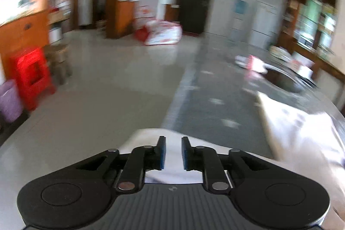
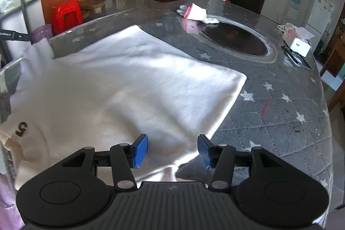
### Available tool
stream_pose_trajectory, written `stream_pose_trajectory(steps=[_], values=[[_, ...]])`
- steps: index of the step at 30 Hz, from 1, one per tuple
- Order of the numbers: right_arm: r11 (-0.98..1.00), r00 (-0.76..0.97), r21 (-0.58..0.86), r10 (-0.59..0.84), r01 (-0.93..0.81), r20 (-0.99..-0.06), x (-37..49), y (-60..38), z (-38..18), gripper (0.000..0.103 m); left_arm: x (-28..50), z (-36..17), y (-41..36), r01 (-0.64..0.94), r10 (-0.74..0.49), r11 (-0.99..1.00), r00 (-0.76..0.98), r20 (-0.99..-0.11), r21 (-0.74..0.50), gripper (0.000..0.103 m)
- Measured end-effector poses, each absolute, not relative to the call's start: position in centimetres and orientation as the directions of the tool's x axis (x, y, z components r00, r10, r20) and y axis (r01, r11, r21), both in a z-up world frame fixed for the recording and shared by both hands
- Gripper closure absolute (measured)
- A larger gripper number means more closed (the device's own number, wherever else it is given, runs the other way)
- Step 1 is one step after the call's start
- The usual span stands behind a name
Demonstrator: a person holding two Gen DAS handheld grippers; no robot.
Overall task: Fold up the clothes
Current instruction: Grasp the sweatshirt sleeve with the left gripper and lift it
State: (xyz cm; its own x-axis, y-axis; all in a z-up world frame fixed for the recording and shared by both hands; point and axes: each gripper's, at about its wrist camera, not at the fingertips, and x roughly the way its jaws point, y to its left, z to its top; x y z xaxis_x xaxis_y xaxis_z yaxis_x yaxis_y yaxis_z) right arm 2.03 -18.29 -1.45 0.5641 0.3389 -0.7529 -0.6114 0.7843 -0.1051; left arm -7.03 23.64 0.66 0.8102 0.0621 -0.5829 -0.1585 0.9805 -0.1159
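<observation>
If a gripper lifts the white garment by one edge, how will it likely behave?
The white garment probably droops limply: it lies flat with soft creases and sags over the table edge. Likely light for its size. It may slide rather than lift cleanly, since the tabletop looks glossy.

Each hand tool is black plastic. The left gripper (image 1: 173,152) has a wide body with ridged lines in the middle and a big round disc at 4 and 8 o'clock. Thin black arms are pinned with shiny silver screws. The right gripper (image 2: 172,150) looks the same. Its fingers (image 2: 140,150) wear bright blue pads.
</observation>
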Motion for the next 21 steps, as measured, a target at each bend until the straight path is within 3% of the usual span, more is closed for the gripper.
stream_pose_trajectory(steps=[9, 14, 21], values=[[0.722, 0.522, -0.081, 0.413, -0.687, -0.746, -0.2, -16.7, -0.8, 0.049, -7.2, 0.1, 15.2, 0.119, -0.153, 0.988, 0.777, -0.611, -0.096, 0.084], [0.662, 0.477, -0.064, 0.467, -0.747, -0.745, -2.3, -15.4, -0.7, 0.048, -7.5, -0.9, 13.2, 0.173, -0.177, 0.982, 0.746, -0.642, -0.069, 0.084], [0.575, 0.431, -0.081, 0.506, -0.814, -0.747, -5.7, -14.0, -1.1, 0.046, -9.3, -1.3, 12.1, 0.226, -0.164, 0.974, 0.750, -0.641, 0.015, 0.072]])
